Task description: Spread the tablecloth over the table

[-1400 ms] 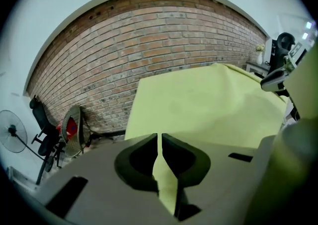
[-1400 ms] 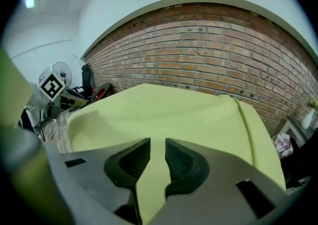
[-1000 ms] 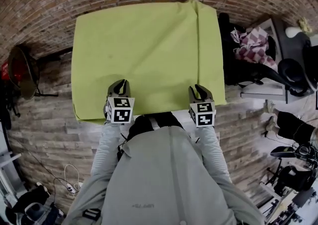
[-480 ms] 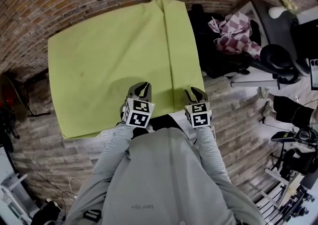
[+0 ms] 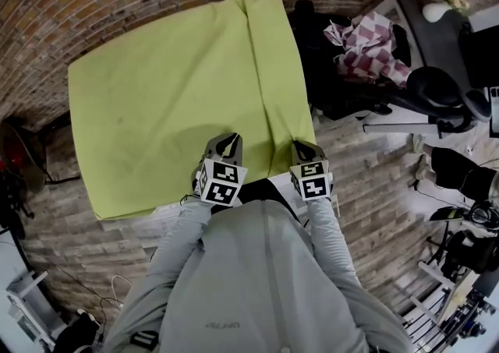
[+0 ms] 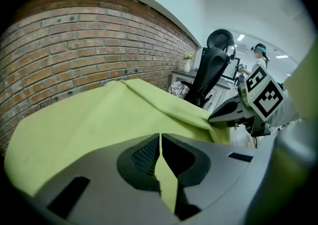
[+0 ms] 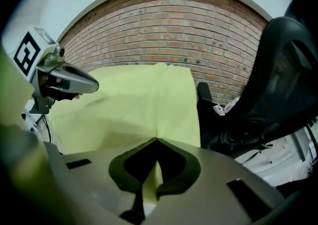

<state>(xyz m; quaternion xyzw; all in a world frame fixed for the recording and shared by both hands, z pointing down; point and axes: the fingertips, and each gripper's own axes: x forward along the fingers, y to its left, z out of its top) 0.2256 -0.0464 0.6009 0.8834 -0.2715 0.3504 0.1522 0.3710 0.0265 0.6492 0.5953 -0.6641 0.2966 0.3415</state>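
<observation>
I am clenching my right tongs (image 7: 156,139) on the near edge of the tablecloth (image 5: 171,94). Their jaws have just been closing, a crease in the lime cloth is running straight into their tips, and a strip of it is showing in the throat behind them. My left tongs (image 6: 160,134) are pressing their jaws together too, near the right pair, over the same near edge. Only green is showing through their thin slit, and I cannot tell whether cloth is caught there or merely lying beneath.

The tablecloth is lying spread ahead of both tongs, with a long fold running away between them, nearer the right pair. It is hiding the table (image 5: 156,213) almost wholly; only a pale strip is peeking out under the near edge, left of the left tongs. In the head view the marker cubes are covering my hands.

The right gripper view is showing a black office chair (image 7: 278,85) close on the right of the tongs. The head view is adding a checked rag (image 5: 366,47) beyond it. The left gripper view is catching the brick wall (image 6: 74,40) past the cloth's far edge.
</observation>
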